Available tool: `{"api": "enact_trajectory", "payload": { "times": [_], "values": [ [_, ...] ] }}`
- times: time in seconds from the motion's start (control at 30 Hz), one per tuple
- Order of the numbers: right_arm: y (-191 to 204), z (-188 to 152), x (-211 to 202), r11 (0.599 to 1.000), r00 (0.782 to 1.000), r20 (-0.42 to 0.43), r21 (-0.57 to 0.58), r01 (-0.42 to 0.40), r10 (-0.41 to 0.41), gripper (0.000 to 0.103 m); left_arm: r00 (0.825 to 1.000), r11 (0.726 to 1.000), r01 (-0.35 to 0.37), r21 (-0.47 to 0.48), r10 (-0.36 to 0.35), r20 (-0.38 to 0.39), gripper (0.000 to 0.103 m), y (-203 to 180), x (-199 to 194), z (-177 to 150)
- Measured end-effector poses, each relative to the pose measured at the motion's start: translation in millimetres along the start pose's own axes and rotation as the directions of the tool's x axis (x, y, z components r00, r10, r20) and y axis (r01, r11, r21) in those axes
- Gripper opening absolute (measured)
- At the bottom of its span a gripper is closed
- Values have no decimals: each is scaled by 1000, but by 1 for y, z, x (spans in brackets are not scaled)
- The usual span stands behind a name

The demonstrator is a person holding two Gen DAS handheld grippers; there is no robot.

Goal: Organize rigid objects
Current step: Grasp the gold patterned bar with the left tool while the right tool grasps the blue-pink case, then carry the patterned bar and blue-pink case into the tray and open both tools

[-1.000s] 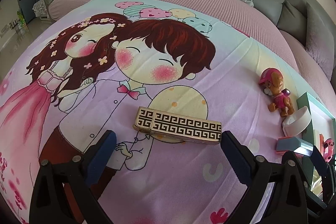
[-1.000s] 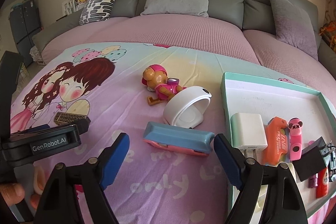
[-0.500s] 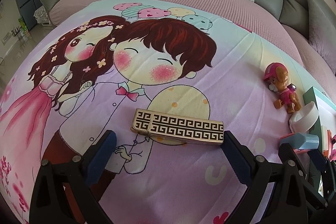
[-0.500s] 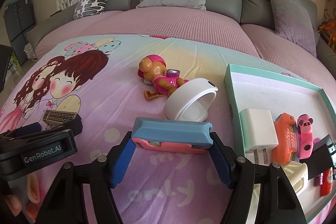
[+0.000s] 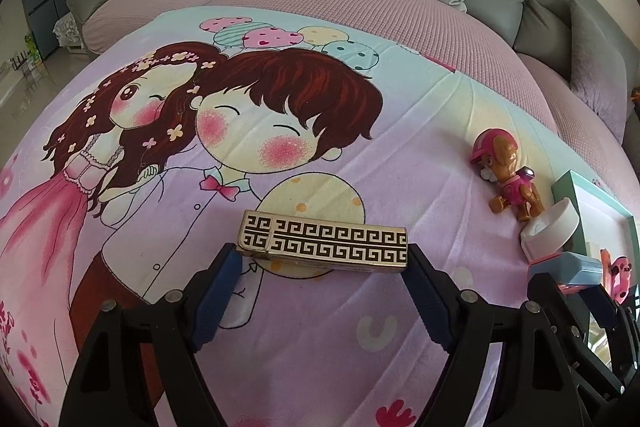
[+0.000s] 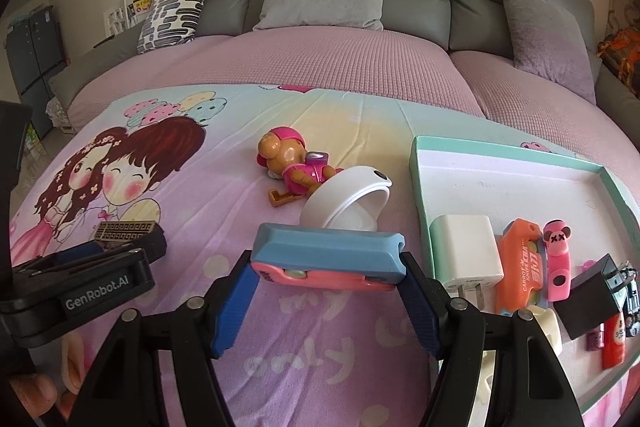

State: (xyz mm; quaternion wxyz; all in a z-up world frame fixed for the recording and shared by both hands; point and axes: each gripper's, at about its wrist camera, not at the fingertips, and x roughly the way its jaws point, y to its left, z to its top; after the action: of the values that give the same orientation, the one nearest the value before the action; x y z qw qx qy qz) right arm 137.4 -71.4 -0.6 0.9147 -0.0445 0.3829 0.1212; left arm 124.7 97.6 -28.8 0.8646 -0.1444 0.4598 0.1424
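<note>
1. Left gripper [image 5: 322,261]: jaws just closing, blue pads now against both ends of gold patterned box [image 5: 324,241], flat on cartoon blanket [image 5: 200,147].
2. Right gripper [image 6: 328,269]: clamped endwise on blue-and-pink case [image 6: 328,255], in front of white ring-shaped holder [image 6: 348,199].
3. Toy pup figure [image 6: 296,167]: lying beside holder.
4. Teal tray [image 6: 520,155]: at right, holding white charger [image 6: 466,251] and orange knife [image 6: 520,263].

Patterned case [image 5: 324,243]: glossy, gold metallic look
Bedsheet [image 5: 280,327]: soft printed cloth
Blue-pink case [image 6: 328,257]: smooth matt plastic
Toy dog [image 6: 294,167]: shiny plastic
</note>
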Motion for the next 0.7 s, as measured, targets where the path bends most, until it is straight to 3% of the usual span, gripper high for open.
{"api": "enact_trajectory", "payload": {
  "times": [0.33,0.7],
  "values": [
    [-27,16,-41,998,995,100,68,-8,1,72,993,997,49,54,-54,103,82,-30,-40,7],
    [-74,20,-65,988,989,144,157,12,-35,72,981,984,86,158,-111,159,82,-77,-64,8]
  ]
}}
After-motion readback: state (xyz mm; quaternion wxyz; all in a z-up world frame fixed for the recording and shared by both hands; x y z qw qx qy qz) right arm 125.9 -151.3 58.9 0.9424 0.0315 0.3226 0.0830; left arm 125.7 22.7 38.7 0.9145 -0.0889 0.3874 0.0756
